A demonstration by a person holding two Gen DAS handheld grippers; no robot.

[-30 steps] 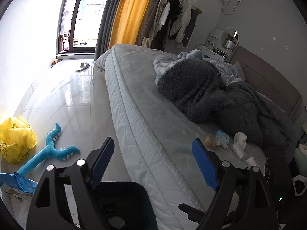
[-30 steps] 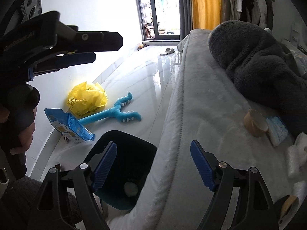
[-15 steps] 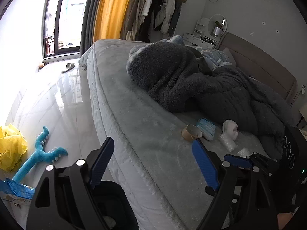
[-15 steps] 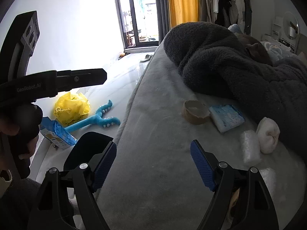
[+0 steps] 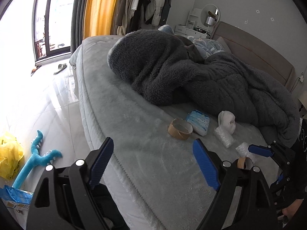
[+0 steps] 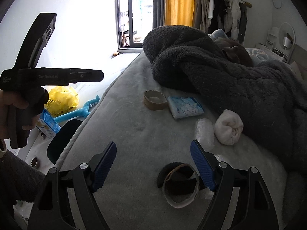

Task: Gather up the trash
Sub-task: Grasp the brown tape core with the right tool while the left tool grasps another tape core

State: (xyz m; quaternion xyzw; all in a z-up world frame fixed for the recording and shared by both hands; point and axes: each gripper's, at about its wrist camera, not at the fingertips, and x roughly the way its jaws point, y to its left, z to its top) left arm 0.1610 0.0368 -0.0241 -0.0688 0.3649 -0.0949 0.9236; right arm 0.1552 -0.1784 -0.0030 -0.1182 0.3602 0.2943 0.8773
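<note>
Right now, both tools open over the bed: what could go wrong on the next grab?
1. The cardboard ring lies close under the right tool; its thin wall may crush or skid on the plush cover.
2. The bubble wrap touches the white cloth bundle, so one pinch might take both.
3. A cat lies in the grey blanket; tugging it could startle the cat.

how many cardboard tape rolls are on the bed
2: one roll beside the blue pack near the blanket, another roll by the right hand-held gripper. More may be hidden.
</note>
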